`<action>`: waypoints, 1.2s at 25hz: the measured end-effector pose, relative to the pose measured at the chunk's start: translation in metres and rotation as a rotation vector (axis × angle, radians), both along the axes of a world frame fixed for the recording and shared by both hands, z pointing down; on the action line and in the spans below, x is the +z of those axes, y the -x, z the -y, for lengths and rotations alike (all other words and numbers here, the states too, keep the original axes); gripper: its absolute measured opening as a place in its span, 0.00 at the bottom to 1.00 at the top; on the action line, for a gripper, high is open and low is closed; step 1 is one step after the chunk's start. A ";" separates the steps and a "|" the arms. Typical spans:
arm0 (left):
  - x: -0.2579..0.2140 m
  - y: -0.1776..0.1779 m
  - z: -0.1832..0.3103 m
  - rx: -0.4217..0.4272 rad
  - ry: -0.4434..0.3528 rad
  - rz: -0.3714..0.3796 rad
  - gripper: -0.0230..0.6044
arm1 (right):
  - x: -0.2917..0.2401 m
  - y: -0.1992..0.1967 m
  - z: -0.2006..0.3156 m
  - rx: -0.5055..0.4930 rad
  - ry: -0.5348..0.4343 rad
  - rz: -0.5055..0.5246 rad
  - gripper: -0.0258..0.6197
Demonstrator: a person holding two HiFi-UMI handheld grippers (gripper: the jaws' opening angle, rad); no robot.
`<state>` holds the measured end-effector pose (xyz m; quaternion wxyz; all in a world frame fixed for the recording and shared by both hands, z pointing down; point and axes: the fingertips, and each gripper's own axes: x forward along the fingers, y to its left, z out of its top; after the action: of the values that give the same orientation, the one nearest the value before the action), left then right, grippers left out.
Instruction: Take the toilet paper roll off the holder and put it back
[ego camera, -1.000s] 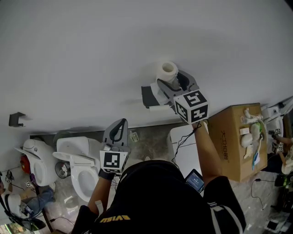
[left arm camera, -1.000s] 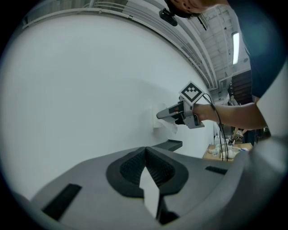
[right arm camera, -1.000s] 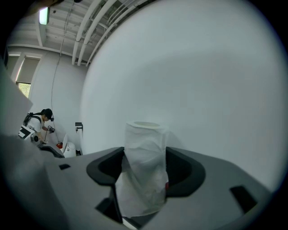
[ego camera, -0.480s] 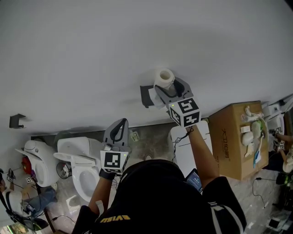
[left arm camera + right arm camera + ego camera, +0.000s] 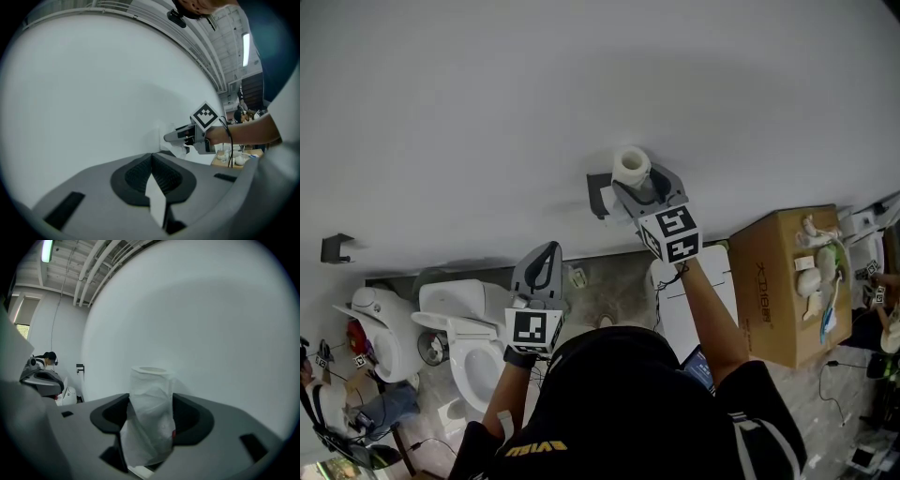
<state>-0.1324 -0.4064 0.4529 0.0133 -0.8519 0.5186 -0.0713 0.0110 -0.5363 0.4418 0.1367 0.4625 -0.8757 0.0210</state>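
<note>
In the head view a white toilet paper roll (image 5: 631,166) sits end-up between the jaws of my right gripper (image 5: 639,184), right beside the dark holder (image 5: 599,194) on the white wall. The right gripper view shows the wrapped roll (image 5: 150,413) pinched between both dark pads of the right gripper (image 5: 150,416), its open core pointing at the wall. My left gripper (image 5: 542,269) hangs lower and to the left, away from the wall, its jaws shut with nothing in them. Looking along the left gripper (image 5: 151,161), I see the right gripper (image 5: 190,136) at the wall.
Below the wall stand two white toilets (image 5: 467,349) (image 5: 373,328). A cardboard box (image 5: 783,281) with small items on top is at the right, a white unit (image 5: 698,300) beside it. A small black bracket (image 5: 336,247) is fixed to the wall at far left.
My right gripper has carried the roll leftward and closer to the holder. The left gripper has stayed where it was.
</note>
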 end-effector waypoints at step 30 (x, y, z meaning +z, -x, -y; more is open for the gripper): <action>0.003 0.015 -0.050 -0.040 0.089 0.106 0.05 | 0.026 -0.001 -0.021 0.103 -0.050 -0.070 0.68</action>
<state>-0.1478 -0.3567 0.4556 0.0013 -0.8362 0.5303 -0.1399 0.0125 -0.5157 0.4677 0.1541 0.5106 -0.8458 -0.0103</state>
